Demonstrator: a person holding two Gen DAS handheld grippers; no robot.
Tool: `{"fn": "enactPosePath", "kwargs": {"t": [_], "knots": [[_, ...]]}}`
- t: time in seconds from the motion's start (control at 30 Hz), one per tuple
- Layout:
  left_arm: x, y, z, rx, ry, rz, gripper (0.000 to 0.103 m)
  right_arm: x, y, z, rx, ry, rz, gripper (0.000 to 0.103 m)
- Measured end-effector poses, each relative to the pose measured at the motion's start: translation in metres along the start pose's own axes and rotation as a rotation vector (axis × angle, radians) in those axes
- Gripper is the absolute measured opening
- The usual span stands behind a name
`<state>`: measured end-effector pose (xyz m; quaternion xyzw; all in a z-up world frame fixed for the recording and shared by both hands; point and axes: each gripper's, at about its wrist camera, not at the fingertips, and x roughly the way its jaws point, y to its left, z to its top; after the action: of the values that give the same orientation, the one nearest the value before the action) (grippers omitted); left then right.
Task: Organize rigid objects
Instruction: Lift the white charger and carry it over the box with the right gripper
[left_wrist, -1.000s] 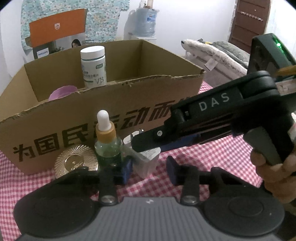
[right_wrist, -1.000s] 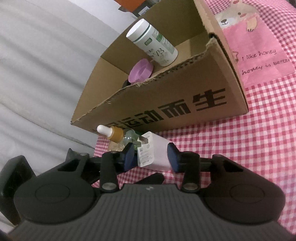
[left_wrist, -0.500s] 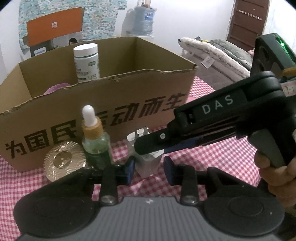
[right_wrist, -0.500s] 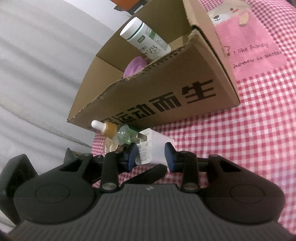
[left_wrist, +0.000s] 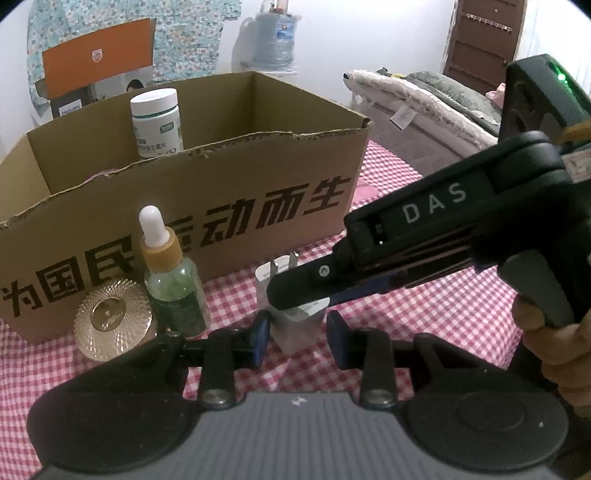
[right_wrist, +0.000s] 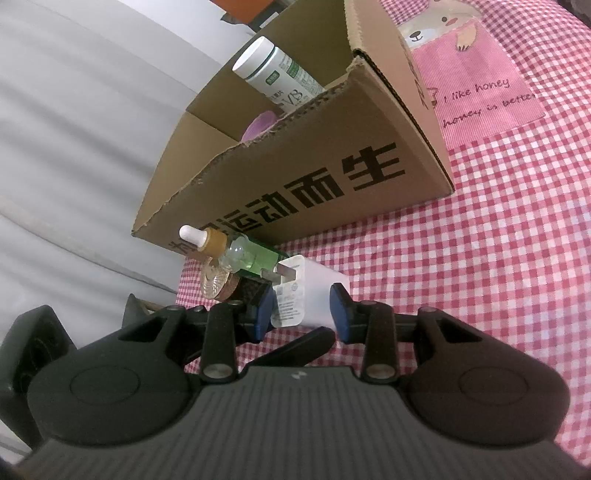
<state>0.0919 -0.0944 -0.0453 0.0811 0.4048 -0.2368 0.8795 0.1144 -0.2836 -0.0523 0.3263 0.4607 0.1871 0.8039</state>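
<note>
- Already boxed: a white vitamin bottle (left_wrist: 157, 122) and a purple item, inside the cardboard box (left_wrist: 258, 206).
- The white charger (right_wrist: 308, 293) was bracketed by the right gripper (right_wrist: 301, 314); actual contact could not be told.
- The left gripper (left_wrist: 295, 338) was held apart, empty.
- The dropper bottle (left_wrist: 171, 277) and gold lid (left_wrist: 110, 317) remained beside the box's front wall.

Cardboard box (left_wrist: 229, 206) on checked tablecloth (left_wrist: 424, 306), open top. White pill bottle (left_wrist: 157, 123) upright inside box, toward back left; purple item (right_wrist: 260, 125) also inside, mostly hidden by front wall. Before box front wall, left to right in left wrist view: round ribbed lid (left_wrist: 110, 319), dropper bottle (left_wrist: 171, 277) upright just beside it, charger plug (left_wrist: 291, 306) apart to right, prongs up. Pink patch with lettering (right_wrist: 476, 88) on cloth beside box end. Sofa (left_wrist: 417, 96) behind table.
</note>
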Motion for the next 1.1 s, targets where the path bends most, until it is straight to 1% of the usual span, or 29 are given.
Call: {"fn": "enactPosePath", "kwargs": {"t": [0.27, 0.47, 0.8, 1.1], "knots": [[0.012, -0.004, 0.001, 0.034, 0.011, 0.04, 0.035, 0.004, -0.002, 0.003, 0.014, 0.0, 0.012, 0.035], [0.013, -0.006, 0.002, 0.033, 0.014, 0.057, 0.034, 0.007, -0.002, 0.005, 0.005, -0.002, 0.016, 0.04], [0.01, -0.012, 0.002, 0.046, 0.022, 0.066, 0.033, 0.002, -0.001, 0.001, -0.006, -0.007, 0.012, 0.037], [0.003, -0.018, -0.002, 0.057, 0.002, 0.068, 0.032, -0.01, 0.006, -0.004, -0.014, -0.02, 0.012, 0.037]]}}
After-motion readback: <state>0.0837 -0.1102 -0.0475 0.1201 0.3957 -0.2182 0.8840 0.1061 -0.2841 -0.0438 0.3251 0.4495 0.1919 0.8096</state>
